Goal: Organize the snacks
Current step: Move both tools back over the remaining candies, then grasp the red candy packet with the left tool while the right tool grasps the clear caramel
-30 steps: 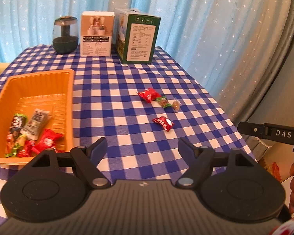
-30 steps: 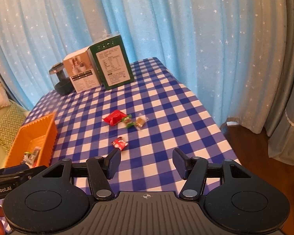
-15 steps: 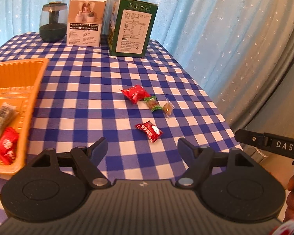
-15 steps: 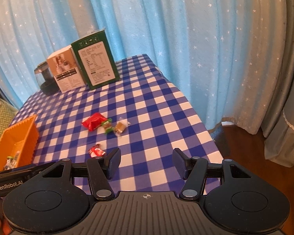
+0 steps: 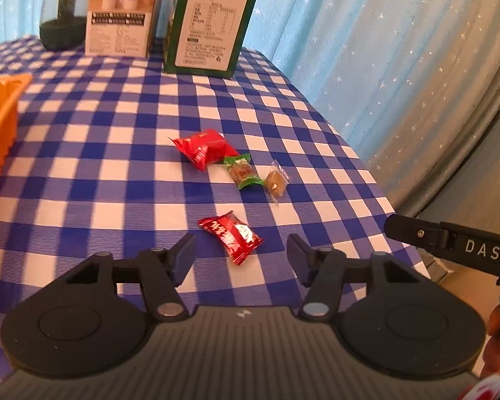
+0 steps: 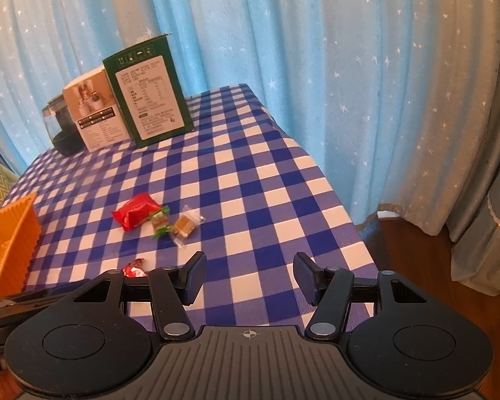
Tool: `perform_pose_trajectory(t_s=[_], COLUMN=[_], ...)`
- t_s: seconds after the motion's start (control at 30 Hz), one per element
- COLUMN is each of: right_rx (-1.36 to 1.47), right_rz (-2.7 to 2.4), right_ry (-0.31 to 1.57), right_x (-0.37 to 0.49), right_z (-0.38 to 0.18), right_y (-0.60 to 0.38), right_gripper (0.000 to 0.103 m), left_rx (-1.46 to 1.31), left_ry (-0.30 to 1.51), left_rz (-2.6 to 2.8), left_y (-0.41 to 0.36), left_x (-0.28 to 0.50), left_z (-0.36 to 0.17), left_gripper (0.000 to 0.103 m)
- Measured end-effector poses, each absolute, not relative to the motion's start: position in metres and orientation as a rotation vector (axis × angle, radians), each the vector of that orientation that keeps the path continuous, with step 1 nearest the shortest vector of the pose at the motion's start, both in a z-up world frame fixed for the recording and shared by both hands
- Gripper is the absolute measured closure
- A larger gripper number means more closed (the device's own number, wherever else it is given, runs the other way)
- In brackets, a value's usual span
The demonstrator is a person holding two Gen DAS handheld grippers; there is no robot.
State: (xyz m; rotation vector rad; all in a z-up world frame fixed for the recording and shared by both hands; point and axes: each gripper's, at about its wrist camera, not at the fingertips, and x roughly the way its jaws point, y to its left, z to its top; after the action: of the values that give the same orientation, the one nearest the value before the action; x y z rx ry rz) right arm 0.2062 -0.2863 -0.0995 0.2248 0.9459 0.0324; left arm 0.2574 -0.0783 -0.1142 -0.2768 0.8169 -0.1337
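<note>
My left gripper [image 5: 241, 260] jaws closing around small red candy [image 5: 231, 235], not touching | right gripper [image 6: 250, 278] jaws open, empty | near counter's front edge

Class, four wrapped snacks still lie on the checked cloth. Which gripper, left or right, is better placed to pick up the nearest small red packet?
Left. The left gripper is closing with the small red packet lying just ahead, between its fingers. The right gripper faces bare blue-and-white checked cloth, with that packet off to its left.
</note>
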Motion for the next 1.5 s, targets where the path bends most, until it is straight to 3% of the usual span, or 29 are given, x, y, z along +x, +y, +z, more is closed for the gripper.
perform_pose_trajectory(t_s=[0.43, 0.53, 0.97, 1.07, 1.5], right_rx=[0.272, 0.269, 0.267, 0.298, 0.384], right_rz=[-0.013, -0.011, 0.088, 0.103, 0.07], right_ry=[0.952, 0.961, 0.943, 0.943, 0.962], right_x=[0.215, 0.216, 0.246, 0.258, 0.292], right_z=[-0.12, -0.123, -0.134, -0.139, -0.166], right_y=[-0.286, -0.284, -0.254, -0.247, -0.229], right_gripper=[0.045, 0.045, 0.045, 0.057, 0.068], left_rx=[-0.272, -0.203, -0.067, -0.086, -0.139], left_ry=[0.834, 0.836, 0.81, 0.799, 0.779], left_rz=[-0.158, -0.159, -0.178, -0.17, -0.162], left_y=[-0.085, -0.087, -0.071, -0.064, -0.046], left_x=[0.287, 0.292, 0.279, 0.276, 0.27], left_z=[-0.137, -0.138, -0.13, -0.125, -0.116], left_gripper=[0.069, 0.08, 0.082, 0.082, 0.082])
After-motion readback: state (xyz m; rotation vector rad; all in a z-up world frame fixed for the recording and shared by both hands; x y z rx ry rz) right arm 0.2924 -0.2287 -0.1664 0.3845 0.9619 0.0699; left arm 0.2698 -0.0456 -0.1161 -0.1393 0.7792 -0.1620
